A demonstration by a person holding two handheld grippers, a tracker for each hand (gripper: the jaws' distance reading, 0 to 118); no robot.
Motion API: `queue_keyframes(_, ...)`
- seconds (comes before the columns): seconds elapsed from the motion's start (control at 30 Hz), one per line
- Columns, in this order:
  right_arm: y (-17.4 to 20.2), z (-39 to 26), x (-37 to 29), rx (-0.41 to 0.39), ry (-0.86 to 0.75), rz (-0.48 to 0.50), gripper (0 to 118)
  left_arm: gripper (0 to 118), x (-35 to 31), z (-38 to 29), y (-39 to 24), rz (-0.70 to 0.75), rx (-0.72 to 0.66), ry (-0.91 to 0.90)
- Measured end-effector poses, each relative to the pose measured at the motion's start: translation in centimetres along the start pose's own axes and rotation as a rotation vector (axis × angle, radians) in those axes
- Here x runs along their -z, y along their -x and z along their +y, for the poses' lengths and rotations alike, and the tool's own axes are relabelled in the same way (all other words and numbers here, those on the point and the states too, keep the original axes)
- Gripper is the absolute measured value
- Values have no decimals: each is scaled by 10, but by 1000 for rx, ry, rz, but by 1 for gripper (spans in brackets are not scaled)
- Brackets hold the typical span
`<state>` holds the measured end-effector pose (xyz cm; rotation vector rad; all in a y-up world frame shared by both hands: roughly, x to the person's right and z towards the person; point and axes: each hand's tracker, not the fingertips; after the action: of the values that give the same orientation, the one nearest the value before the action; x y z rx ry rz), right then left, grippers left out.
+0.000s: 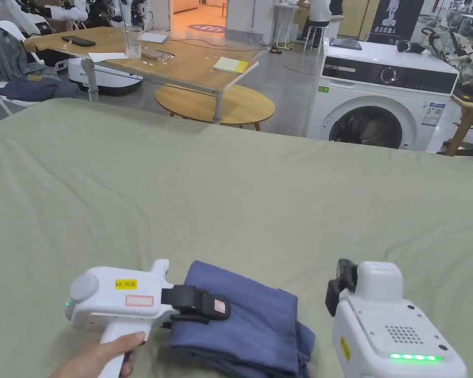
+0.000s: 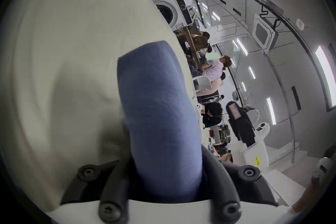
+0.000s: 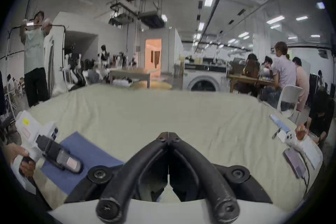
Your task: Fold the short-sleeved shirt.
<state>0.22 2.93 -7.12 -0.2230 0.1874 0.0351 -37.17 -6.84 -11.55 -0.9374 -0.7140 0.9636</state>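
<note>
L gripper (image 1: 216,307) lies over the folded blue shirt (image 1: 260,315), shirt edge between its jaws, apparently clamped; R gripper (image 3: 168,134) closed, empty, just beside. Shirt sits compact at near edge of green sheet (image 1: 230,197). Judged final step: next needs release and tidy.

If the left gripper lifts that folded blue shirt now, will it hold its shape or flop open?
Probably flops: the folded blue shirt is soft fabric, layers loose at its near edge. The left gripper seems to grip only one side, so the far side would likely droop. It looks light, unlikely to slip.
</note>
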Motion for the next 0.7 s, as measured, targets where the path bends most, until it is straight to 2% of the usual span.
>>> queue_keyframes(0.1, 7, 9, 0, 32, -72, 0, 0, 15, -22, 9, 2, 27, -10, -15)
queue_keyframes(0.23, 28, 17, 3, 22, -124, 16, 0, 15, -61, 8, -9, 63, -23, -41)
queue_keyframes(0.33, 52, 23, 10, 34, -133, 71, 0, 15, -103, 13, -6, 89, -34, -76)
queue_keyframes(0.43, 86, 31, 17, 37, -132, 115, 0, 15, -153, 17, 10, 152, -27, -113)
queue_keyframes(0.47, 100, 34, 20, 47, -140, 163, 0, 15, -173, 19, 13, 175, -32, -124)
queue_keyframes(0.7, 199, 44, 30, 3, -151, 301, 0, 15, -294, 32, 18, 334, -48, -140)
